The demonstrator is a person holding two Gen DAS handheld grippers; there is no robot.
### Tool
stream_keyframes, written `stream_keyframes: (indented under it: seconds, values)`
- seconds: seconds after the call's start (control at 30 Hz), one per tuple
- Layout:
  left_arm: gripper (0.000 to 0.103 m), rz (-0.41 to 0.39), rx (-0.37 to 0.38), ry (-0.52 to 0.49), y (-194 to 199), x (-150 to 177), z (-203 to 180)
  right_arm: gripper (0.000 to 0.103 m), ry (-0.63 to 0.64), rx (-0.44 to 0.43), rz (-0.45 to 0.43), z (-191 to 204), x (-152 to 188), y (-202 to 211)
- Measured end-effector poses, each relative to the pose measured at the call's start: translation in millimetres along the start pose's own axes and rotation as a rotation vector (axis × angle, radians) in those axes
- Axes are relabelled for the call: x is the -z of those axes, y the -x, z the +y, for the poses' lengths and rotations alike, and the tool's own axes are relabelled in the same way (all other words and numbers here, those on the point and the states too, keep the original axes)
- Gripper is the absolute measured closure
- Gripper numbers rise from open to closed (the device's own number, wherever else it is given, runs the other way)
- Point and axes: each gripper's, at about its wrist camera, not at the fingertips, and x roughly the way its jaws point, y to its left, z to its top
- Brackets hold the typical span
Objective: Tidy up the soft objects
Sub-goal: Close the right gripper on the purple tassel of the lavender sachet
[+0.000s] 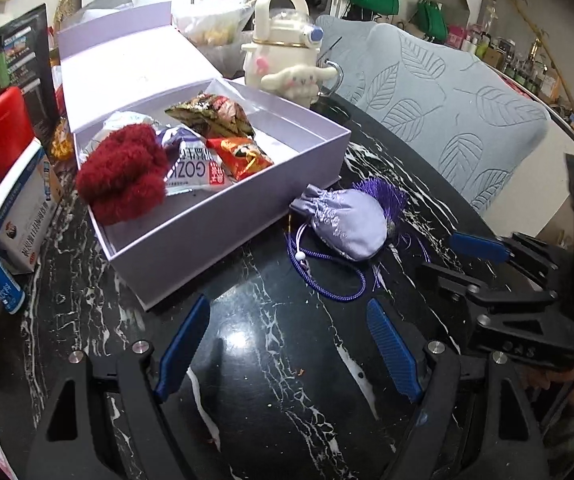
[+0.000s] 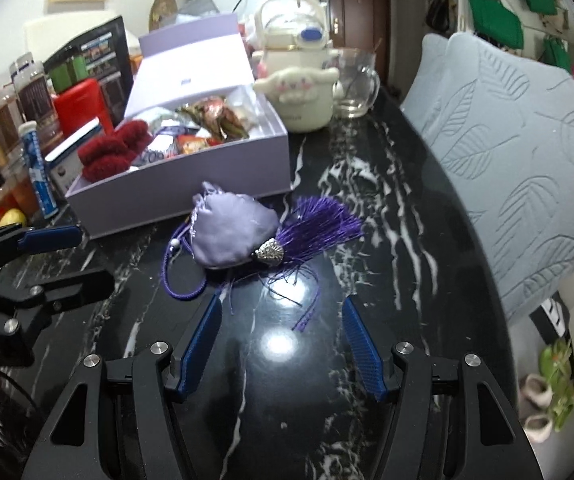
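Lilac cardboard forms the open box (image 1: 223, 216) on the black marbled desk (image 1: 271, 360), its lid (image 1: 127, 60) folded back behind it. Inside, at the left end, lies a fuzzy red bundle (image 1: 123, 176), partly draped over the box's rim; beside it sit a white and purple snack packet (image 1: 195, 168), an orange snack packet (image 1: 243, 156) and a patterned foil-wrapped piece (image 1: 211, 114). The right part of the box floor is bare. Just outside the box's near right corner, apart from its wall, lies the lilac satin pouch (image 2: 231, 236) with its purple tassel (image 2: 319, 220) fanned out to the right and its cord (image 2: 183, 280) looped on the desk on the left. Behind the box stand a cream kettle with a plush dog (image 2: 295, 84) and a glass mug (image 2: 355, 84). Bottles, cartons and a red case (image 2: 79, 108) crowd the box's left side, while a pale blue leaf-patterned cushion (image 2: 527, 160) borders the desk's right edge. Between the pouch and both cameras the desk surface is bare and glossy. The left hand-held gripper (image 1: 287, 344) is released, its blue pads spread over bare desk, nothing between them. The right hand-held gripper (image 2: 283, 344) is likewise released, its pads apart just short of the tassel's loose strands, gripping nothing.
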Motion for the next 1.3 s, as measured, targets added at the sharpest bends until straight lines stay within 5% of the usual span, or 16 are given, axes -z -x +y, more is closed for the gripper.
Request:
stream_keyframes:
  seconds: [0.47,0.73,0.8,1.3]
  values:
    - [0.022,-0.012,-0.037,0.015,1.0,-8.8,16.3,0.040,0.110,-0.064,0.074,10.6,-27.7,-51.8]
    - [0.022,-0.020,-0.019,-0.008,-1.5,-14.2,9.7,0.090,0.106,-0.069,0.067,5.8,-28.3,-51.8]
    - [0.022,-0.011,-0.005,-0.009,-4.7,-13.6,5.4,0.093,0.086,-0.062,0.064,-0.8,-26.5,-48.5]
    - [0.022,0.007,0.064,-0.066,-22.2,-20.1,-28.9,0.093,-0.033,-0.065,0.018,-46.8,-12.8,-17.2]
